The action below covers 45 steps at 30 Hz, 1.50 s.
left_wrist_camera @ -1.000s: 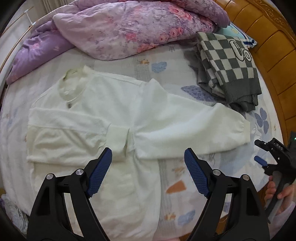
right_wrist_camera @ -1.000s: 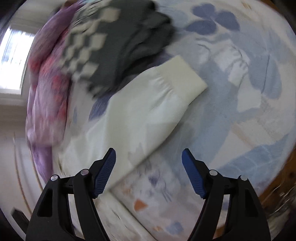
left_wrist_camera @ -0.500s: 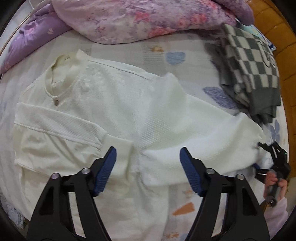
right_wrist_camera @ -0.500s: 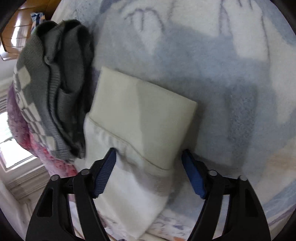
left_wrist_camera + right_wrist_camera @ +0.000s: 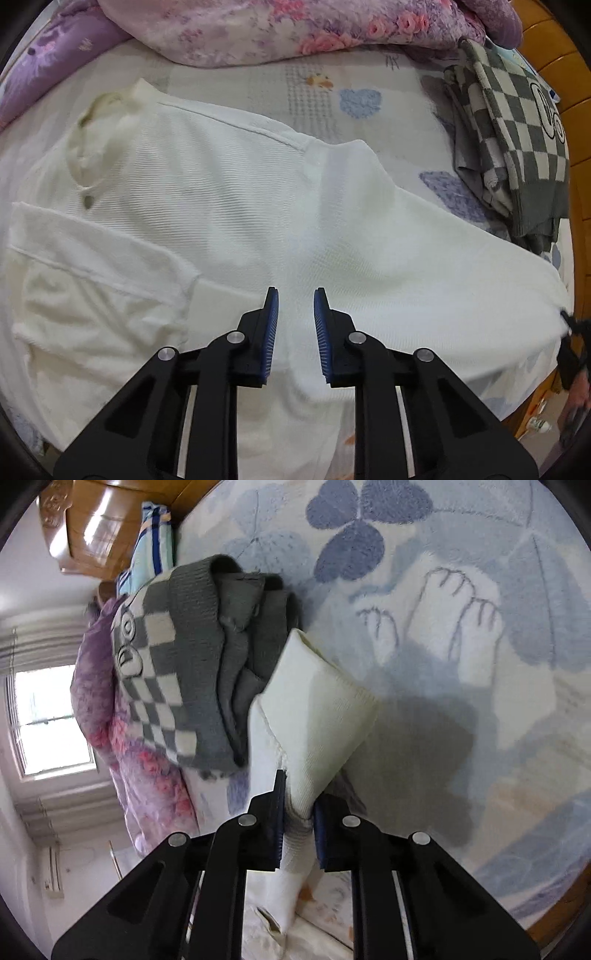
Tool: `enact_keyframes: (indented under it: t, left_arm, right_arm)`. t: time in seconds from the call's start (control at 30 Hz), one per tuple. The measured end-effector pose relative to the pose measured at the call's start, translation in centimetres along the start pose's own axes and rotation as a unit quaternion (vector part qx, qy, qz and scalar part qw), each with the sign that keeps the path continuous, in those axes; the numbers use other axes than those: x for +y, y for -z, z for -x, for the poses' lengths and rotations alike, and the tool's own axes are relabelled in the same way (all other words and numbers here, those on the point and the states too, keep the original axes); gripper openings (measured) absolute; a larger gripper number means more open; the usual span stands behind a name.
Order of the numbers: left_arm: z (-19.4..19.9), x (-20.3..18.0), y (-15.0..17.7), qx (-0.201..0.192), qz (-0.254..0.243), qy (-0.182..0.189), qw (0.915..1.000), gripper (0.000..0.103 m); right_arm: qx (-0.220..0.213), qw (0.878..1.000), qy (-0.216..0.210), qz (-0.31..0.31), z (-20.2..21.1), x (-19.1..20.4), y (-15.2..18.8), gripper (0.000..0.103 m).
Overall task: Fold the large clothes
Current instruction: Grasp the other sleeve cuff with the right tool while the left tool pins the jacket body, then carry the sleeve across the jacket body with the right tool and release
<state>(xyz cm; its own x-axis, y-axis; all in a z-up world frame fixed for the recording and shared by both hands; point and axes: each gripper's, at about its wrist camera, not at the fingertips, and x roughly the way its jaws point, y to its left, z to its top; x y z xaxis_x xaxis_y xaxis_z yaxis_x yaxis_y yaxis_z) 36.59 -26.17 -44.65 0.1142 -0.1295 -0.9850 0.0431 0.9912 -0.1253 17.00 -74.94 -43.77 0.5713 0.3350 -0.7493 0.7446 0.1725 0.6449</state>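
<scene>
Right wrist view: right gripper [image 5: 298, 812] just closed, pinching white sweater's sleeve cuff [image 5: 317, 698] above bedsheet [image 5: 480, 701]

Your white ribbed top [image 5: 236, 206] lies on a pale bedsheet [image 5: 317, 92] printed with blue clover shapes. At the far right sits a grey-and-cream checked knit [image 5: 517, 122]; along the far edge, a purple quilt [image 5: 280, 26] with pink roses.

A home bedroom: a wooden-framed bed [image 5: 554, 74], floral purple quilt [image 5: 295, 26] at the far side, window [image 5: 48, 716] beyond.
</scene>
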Motion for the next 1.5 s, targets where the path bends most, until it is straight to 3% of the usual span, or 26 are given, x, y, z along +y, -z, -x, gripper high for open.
enact_keyframes:
  t: [0.1,0.2,0.27,0.53,0.6,0.73,0.87,0.93,1.0,1.1,1.2,1.27,1.33,1.4,1.5]
  left_arm:
    - [-3.7,0.0,-0.1,0.027,0.003,-0.004,0.9996,0.015]
    - [-7.8,0.8,1.1,0.048,0.007,-0.03,0.9984,0.014]
    - [-7.9,1.2,1.5,0.028,0.023,-0.02,0.9991,0.014]
    - [-7.8,0.3,2.8,-0.014,0.004,-0.036,0.9992,0.014]
    - [-7.7,0.8,3.0,-0.021,0.022,-0.024,0.9992,0.014]
    - [-7.6,1.2,3.4,-0.035,0.03,-0.011,0.9989,0.015]
    - [-7.6,2.2,3.9,-0.047,0.039,0.018,0.998,0.015]
    - [-7.8,3.3,4.0,-0.05,0.049,0.038,0.9968,0.015]
    - [-7.8,4.0,4.3,-0.054,0.045,0.05,0.9963,0.015]
    - [-7.6,4.8,4.4,-0.048,0.031,0.064,0.9963,0.015]
    - [-5.9,5.8,3.4,-0.007,0.033,0.089,0.9955,0.01]
    - [-2.0,7.6,3.6,-0.032,0.017,0.111,0.9931,0.01]
    - [1.6,9.4,4.2,-0.07,-0.011,0.087,0.9936,0.01]
    - [4.1,11.7,4.7,-0.075,-0.028,0.075,0.994,0.01]
    - [7.3,16.4,5.2,-0.087,-0.016,0.051,0.9947,0.01]
  right_arm:
    - [0.0,0.999,0.04,0.023,-0.1,-0.7,0.5,0.012]
    - [-0.004,1.0,0.026,0.006,-0.5,-0.6,1.0,0.012]
    - [-0.005,1.0,0.004,0.0,-0.1,0.3,1.5,0.012]
    - [-0.004,0.988,-0.107,0.109,2.0,13.3,4.9,0.012]
    - [0.011,0.978,-0.143,0.149,2.1,17.8,6.8,0.012]
    - [0.072,0.946,-0.211,0.235,1.8,26.9,13.2,0.012]
    - [0.144,0.913,-0.243,0.293,0.2,32.4,21.0,0.012]
    - [0.175,0.897,-0.247,0.322,-0.9,34.2,25.6,0.012]
    - [0.199,0.889,-0.247,0.329,-2.1,34.8,28.8,0.012]
    - [0.215,0.885,-0.231,0.344,-4.2,35.4,32.7,0.012]
    - [0.228,0.887,-0.203,0.347,-6.5,35.6,35.7,0.012]
    - [0.221,0.886,-0.181,0.365,-7.9,36.3,37.8,0.012]
    - [0.217,0.884,-0.158,0.383,-9.5,36.7,39.8,0.012]
    - [0.223,0.884,-0.151,0.382,-10.4,36.4,41.4,0.012]
    - [0.231,0.883,-0.143,0.384,-12.3,36.5,43.9,0.012]
